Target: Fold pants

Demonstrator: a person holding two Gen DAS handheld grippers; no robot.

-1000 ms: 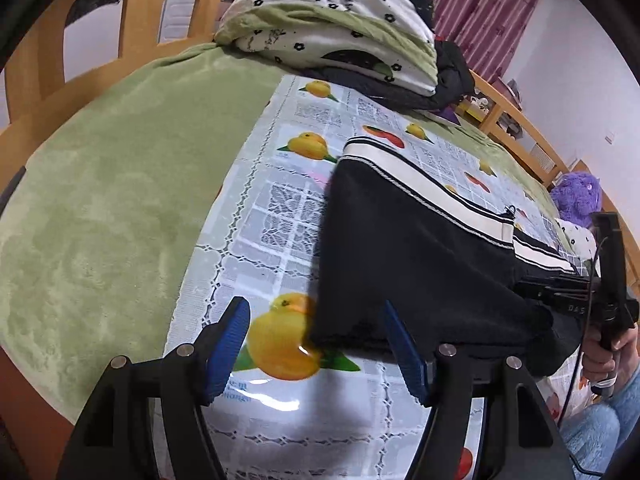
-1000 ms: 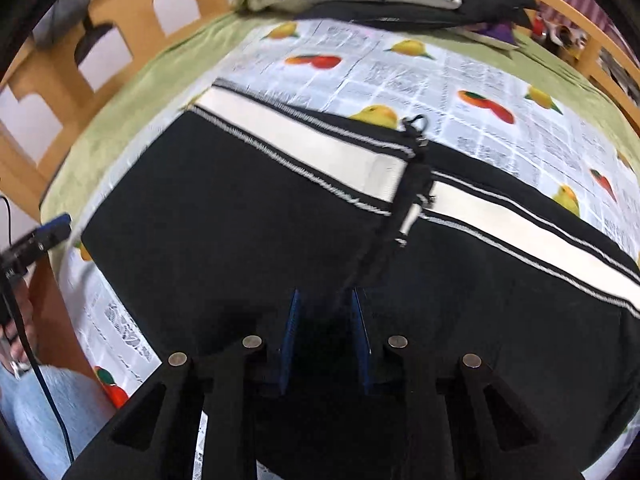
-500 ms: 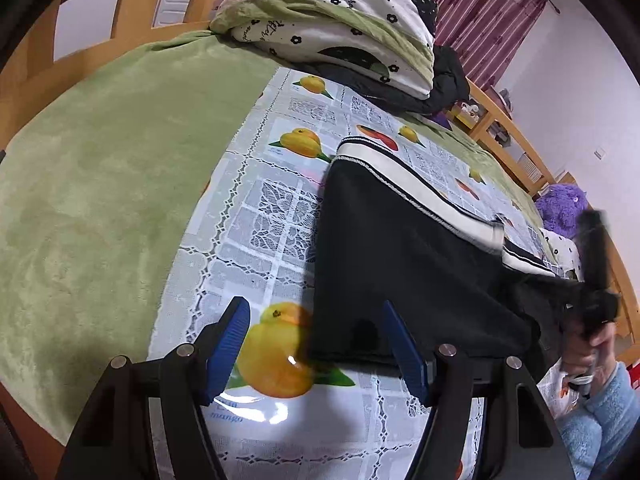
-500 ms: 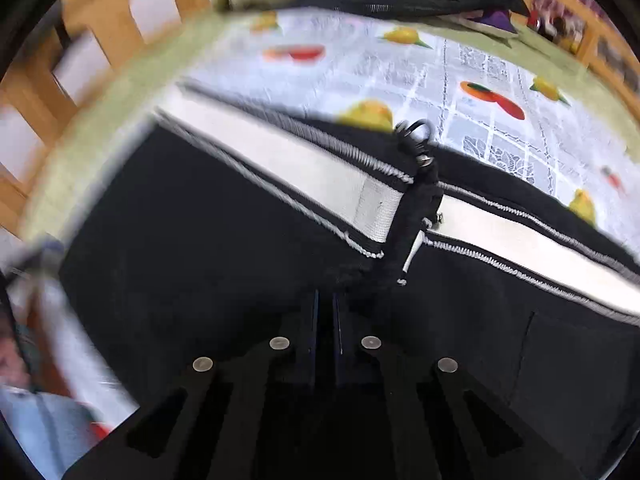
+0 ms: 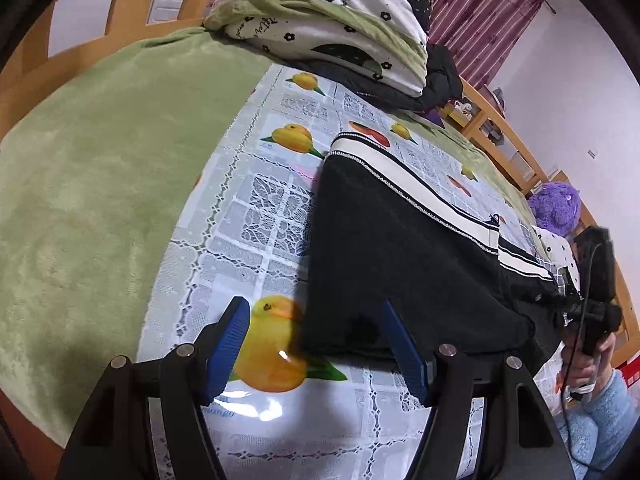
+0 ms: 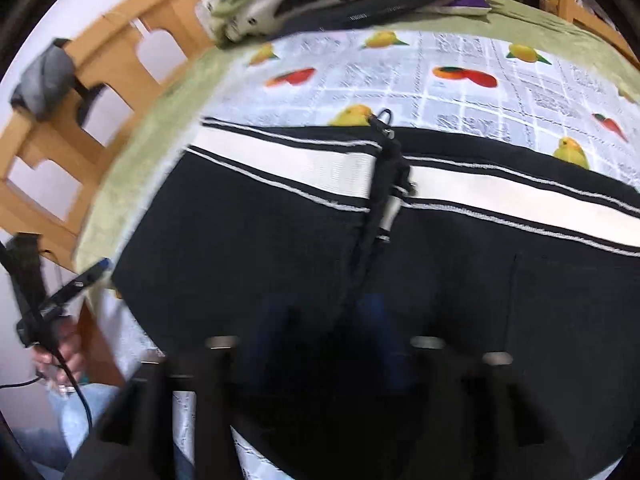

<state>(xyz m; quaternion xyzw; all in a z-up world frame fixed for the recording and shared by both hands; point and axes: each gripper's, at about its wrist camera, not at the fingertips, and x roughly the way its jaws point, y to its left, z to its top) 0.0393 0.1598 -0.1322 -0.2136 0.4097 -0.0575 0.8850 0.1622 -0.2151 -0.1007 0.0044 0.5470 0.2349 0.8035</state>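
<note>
The black pants (image 5: 400, 264) are seen lying flat on a fruit-printed tablecloth (image 5: 256, 216), filling the centre and right of the left wrist view and most of the lower half of the right wrist view (image 6: 280, 248). A white band edged with thin stripes (image 6: 304, 164) is shown running along the upper edge of the fabric, and a black drawstring with a small metal ring at its end (image 6: 380, 184) is laid across that band near the middle of the frame.

In the left wrist view the left gripper (image 5: 316, 344) is held at the bottom of the frame with its blue pads set wide apart; the near corner of the pants is seen between them, but no pad is pressed on the cloth, and a printed yellow fruit (image 5: 272, 352) is visible just beside the left pad. The right gripper (image 6: 324, 336) is found low in the centre of its own view (badly blurred), with its jaws having just been opening; the dark pads are seen standing apart over the black fabric, and no cloth is pinched between them. The same gripper is seen at the right edge of the left wrist view (image 5: 592, 280), carried by a hand (image 5: 588, 364).

A green blanket (image 5: 100, 184) is spread beneath the tablecloth and fills the left of the frame. Folded bedding with a flower print (image 5: 328, 20) is stacked at the upper centre, against a wooden bed frame (image 5: 132, 8). A purple plush toy (image 5: 556, 204) is seen at the right, and maroon curtains (image 5: 480, 12) are hung at the upper right.
</note>
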